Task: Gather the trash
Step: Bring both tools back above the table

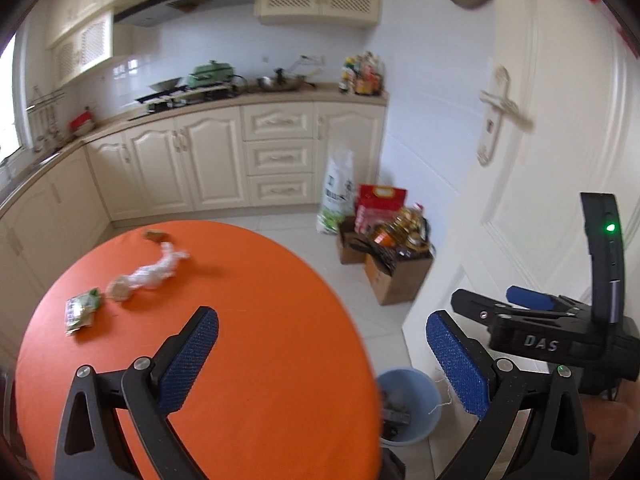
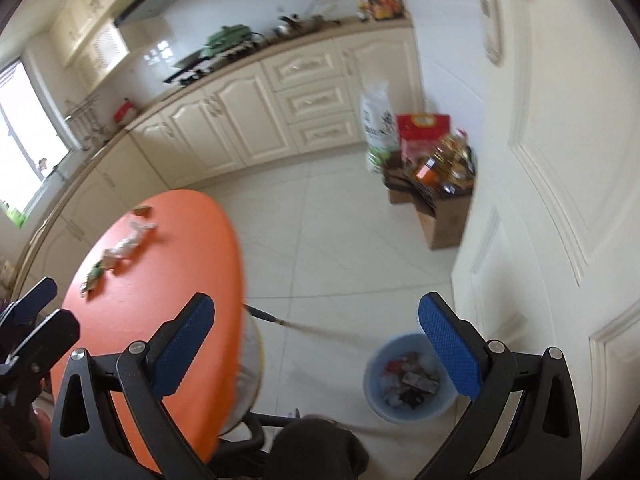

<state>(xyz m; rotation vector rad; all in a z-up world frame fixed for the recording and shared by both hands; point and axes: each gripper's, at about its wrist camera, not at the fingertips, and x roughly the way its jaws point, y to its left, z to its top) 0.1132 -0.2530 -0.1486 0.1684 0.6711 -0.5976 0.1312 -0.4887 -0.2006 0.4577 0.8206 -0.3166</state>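
Trash lies on the far left of the round orange table (image 1: 260,320): a green wrapper (image 1: 82,312), a crumpled clear plastic bag (image 1: 154,270) and a small brown scrap (image 1: 155,235). My left gripper (image 1: 324,360) hangs open above the table's near right edge, nothing between its blue pads. The blue bin (image 1: 428,400) stands on the floor beside the table, with trash in it. My right gripper (image 2: 316,344) is open and empty, above the floor between the table (image 2: 168,280) and the bin (image 2: 408,414). The wrapper (image 2: 94,276) and plastic bag (image 2: 130,240) show there too.
Cardboard boxes of groceries (image 1: 396,276) and a white sack (image 1: 336,196) stand by the cabinets. A white door (image 1: 540,160) is close on the right. A stool (image 2: 248,364) sits under the table edge, and a long handle (image 2: 304,326) lies across the tiled floor.
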